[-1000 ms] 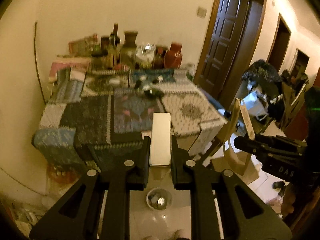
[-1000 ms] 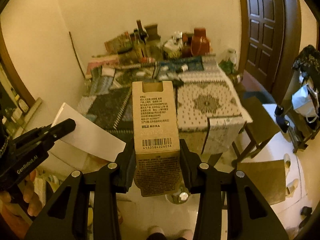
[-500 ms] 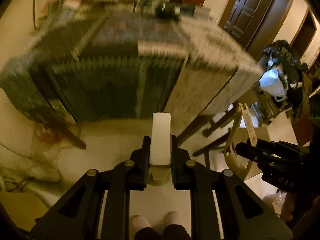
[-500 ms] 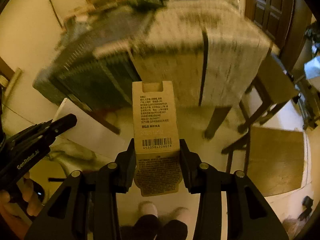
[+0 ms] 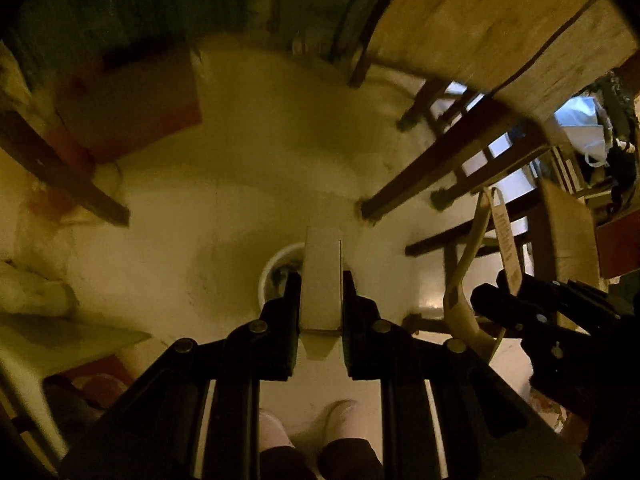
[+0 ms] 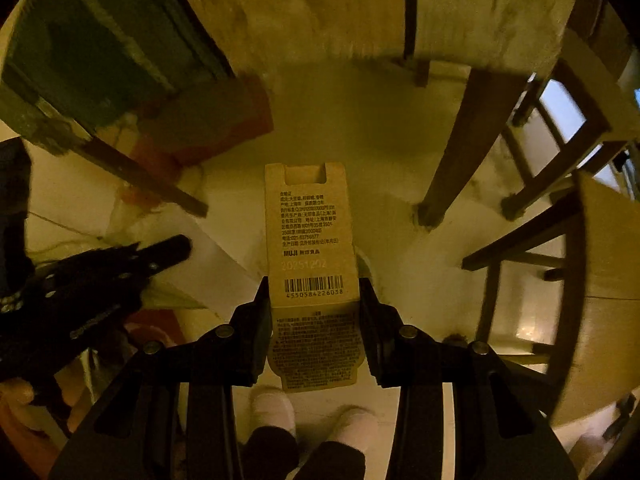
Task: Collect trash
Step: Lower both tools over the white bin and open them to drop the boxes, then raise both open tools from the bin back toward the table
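Observation:
In the left wrist view my left gripper is shut on a slim white box and points steeply down at the floor. A small round white bin stands on the floor right behind that box, mostly hidden by it. In the right wrist view my right gripper is shut on a brown printed carton with a barcode; a sliver of the bin's rim shows at its right edge. The two grippers hang side by side: the right gripper is also seen from the left, the left gripper from the right.
Dark wooden table legs and chair legs stand around the pale floor. A red-brown box lies under the table. Plastic bags sit at the left. The person's feet in pale slippers are below the grippers.
Both grippers have dropped from above the cluttered tabletop to near the floor and tipped downward, each still holding its box. The tabletop has left the view; the bin looks closer.

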